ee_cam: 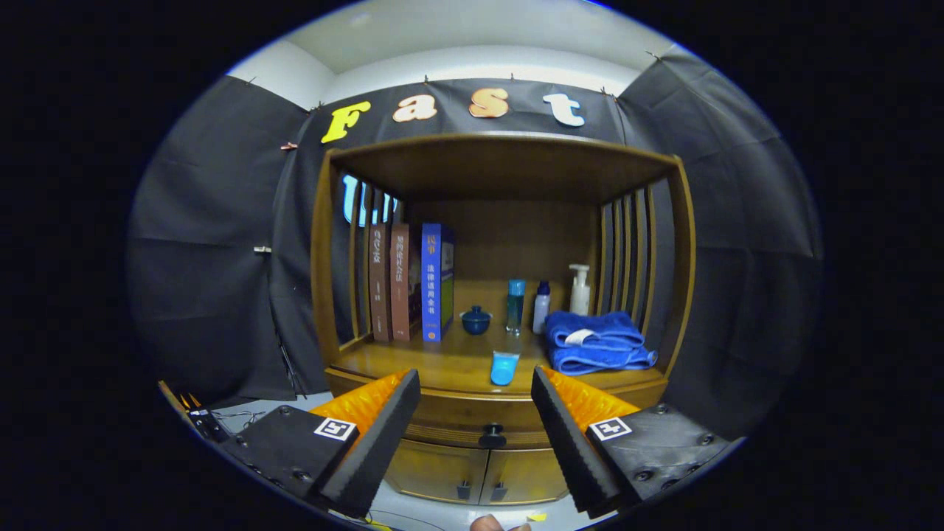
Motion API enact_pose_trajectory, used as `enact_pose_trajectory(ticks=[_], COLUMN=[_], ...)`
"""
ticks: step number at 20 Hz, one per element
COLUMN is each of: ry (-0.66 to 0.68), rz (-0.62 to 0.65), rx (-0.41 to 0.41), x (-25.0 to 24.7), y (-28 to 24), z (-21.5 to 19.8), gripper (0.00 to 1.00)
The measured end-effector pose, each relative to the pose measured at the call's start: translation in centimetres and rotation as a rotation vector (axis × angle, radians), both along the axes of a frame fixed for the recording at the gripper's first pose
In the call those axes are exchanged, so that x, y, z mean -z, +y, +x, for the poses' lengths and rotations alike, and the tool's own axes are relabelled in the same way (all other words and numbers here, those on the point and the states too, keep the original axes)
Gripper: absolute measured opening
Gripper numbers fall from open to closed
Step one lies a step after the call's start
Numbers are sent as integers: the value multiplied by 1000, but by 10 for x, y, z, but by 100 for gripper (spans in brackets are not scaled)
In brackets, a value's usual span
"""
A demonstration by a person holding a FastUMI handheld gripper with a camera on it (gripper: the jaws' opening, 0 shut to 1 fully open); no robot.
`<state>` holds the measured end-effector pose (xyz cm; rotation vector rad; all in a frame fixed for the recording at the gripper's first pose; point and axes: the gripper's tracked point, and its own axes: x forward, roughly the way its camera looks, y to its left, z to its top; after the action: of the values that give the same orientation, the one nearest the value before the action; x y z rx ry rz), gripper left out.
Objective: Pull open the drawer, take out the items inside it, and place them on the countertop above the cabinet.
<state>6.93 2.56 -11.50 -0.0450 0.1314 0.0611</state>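
A wooden cabinet [509, 158] stands ahead of me with an open shelf above a countertop [442, 365]. Below the countertop's front edge runs a shut drawer [461, 429] with a dark round knob [492, 435] at its middle. My gripper [476, 383] is open, held back from the cabinet, and the knob lies between and beyond the fingers. Nothing is between the fingers. A light blue tube [504, 366] lies on the countertop near its front edge, just above the knob.
On the countertop stand three books [413, 284] at the left, a small dark blue lidded bowl [476, 319], two bottles [527, 306], a white pump bottle [580, 290] and folded blue towels [596, 341] at the right. Two small doors [472, 476] sit under the drawer.
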Motion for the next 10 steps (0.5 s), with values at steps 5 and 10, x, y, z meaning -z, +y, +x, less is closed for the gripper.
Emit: enact_pose_trajectory(ticks=[5,10], ry=[-11,-24], rz=[54,86], rx=[-9,-6], x=[-31,-56], y=[6,2], z=[-40,-58], gripper=[99,99])
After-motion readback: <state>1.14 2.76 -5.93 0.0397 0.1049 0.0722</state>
